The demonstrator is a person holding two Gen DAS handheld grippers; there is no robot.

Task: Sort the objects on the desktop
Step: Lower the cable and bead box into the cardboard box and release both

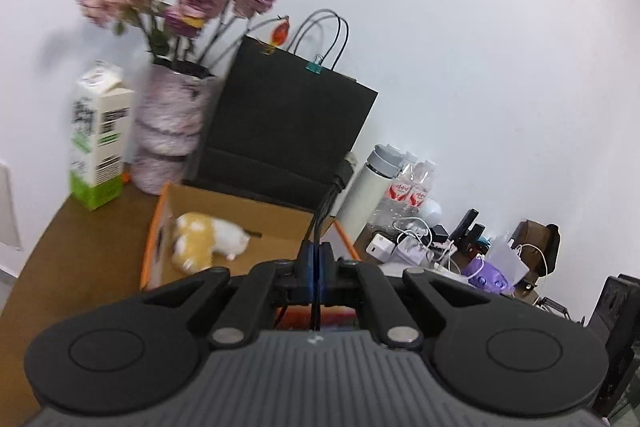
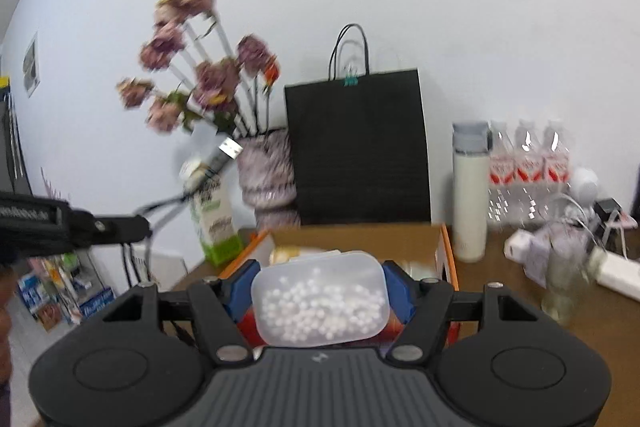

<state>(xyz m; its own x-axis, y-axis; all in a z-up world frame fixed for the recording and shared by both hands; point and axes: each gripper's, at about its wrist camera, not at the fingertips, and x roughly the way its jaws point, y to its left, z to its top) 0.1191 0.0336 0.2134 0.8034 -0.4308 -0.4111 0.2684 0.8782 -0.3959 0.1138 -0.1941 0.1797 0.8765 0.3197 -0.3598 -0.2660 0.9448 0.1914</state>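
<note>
The left gripper (image 1: 319, 269) is pinching a black cable (image 1: 325, 211) above the box (image 1: 240, 203); the right gripper (image 2: 320, 297) is clamping a tub (image 2: 322, 301) of white beads over the box (image 2: 360, 237).

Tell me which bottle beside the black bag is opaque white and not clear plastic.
The white insulated bottle with the grey lid, nearest the black paper bag. The water bottles to its right are clear with red labels.
</note>
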